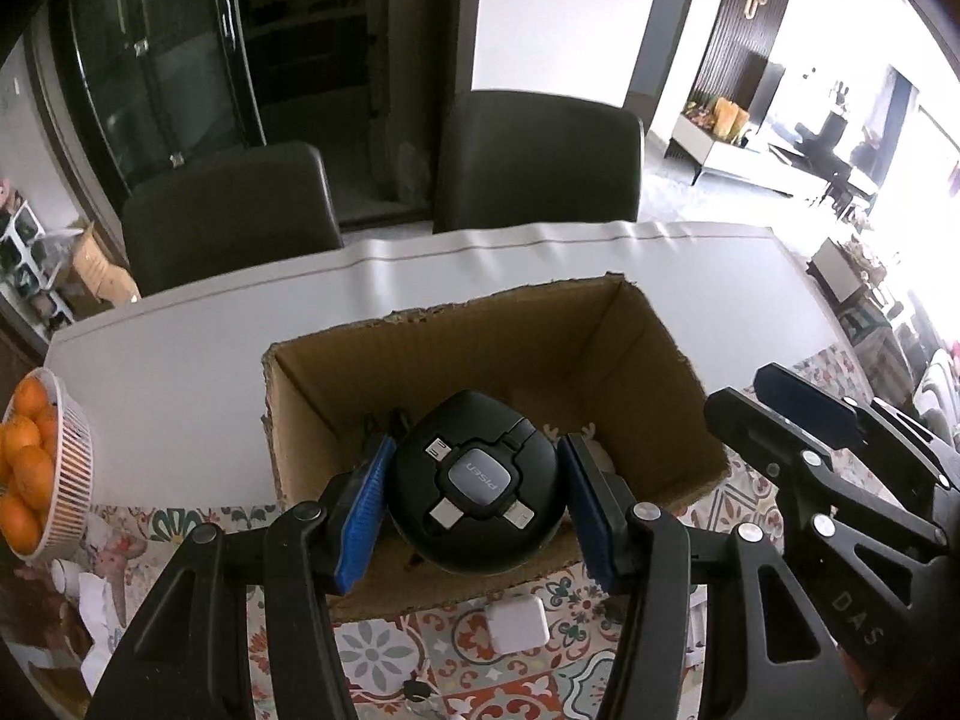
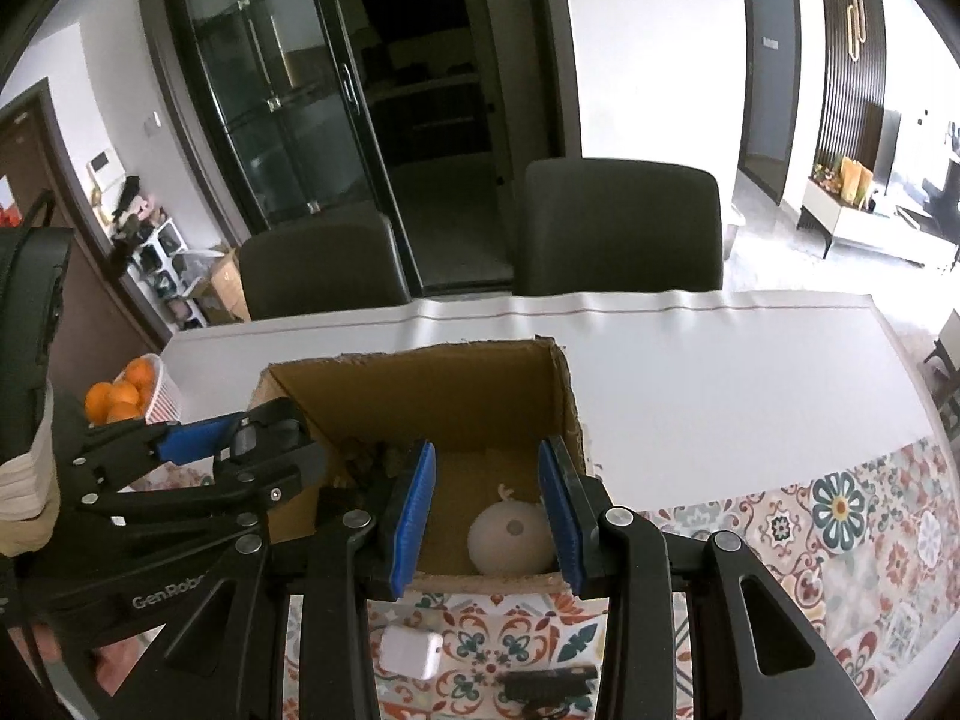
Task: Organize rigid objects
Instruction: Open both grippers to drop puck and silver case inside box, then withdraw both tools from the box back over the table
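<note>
A round black cable hub [image 1: 480,486] with a grey centre sits between the blue pads of my left gripper [image 1: 477,450], which is shut on it. It hangs over the near part of an open cardboard box [image 1: 456,348]. My right gripper [image 2: 487,450] hovers over the same box [image 2: 420,390], its blue pads apart with nothing pressed between them. Beyond its fingers a beige round object [image 2: 510,534] lies on the box floor. Dark items [image 2: 372,456] sit in the box's left corner. From the right wrist view the left gripper [image 2: 240,435] comes in from the left.
A white charger cube [image 1: 517,624] [image 2: 411,651] and a black object [image 2: 549,687] lie on the patterned cloth in front of the box. A white basket [image 1: 72,450] of oranges stands at the left. Two dark chairs [image 1: 534,162] stand behind the white table [image 1: 180,372].
</note>
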`<action>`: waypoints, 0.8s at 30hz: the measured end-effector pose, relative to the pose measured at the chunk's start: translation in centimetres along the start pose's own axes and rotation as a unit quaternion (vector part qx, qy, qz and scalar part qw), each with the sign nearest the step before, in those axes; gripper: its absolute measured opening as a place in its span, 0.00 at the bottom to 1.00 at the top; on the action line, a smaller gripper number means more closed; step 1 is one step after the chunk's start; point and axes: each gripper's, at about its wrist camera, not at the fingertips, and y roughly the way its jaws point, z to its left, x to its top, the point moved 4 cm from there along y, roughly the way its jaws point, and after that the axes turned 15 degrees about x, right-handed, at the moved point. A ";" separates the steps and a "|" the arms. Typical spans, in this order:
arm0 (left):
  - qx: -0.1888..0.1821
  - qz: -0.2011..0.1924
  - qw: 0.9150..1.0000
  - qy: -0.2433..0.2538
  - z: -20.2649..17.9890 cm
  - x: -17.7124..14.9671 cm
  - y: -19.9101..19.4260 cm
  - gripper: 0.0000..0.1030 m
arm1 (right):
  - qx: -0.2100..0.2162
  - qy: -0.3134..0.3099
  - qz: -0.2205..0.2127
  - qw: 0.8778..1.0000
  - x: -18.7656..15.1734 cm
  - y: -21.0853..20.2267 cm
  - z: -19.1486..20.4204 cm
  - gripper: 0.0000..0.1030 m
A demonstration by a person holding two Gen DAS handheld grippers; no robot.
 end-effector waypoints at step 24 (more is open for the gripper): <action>0.067 -0.035 0.997 -0.016 1.0 -0.8 -2.2 0.71 | -0.018 0.013 0.009 1.000 -0.8 -0.9 -1.2 0.45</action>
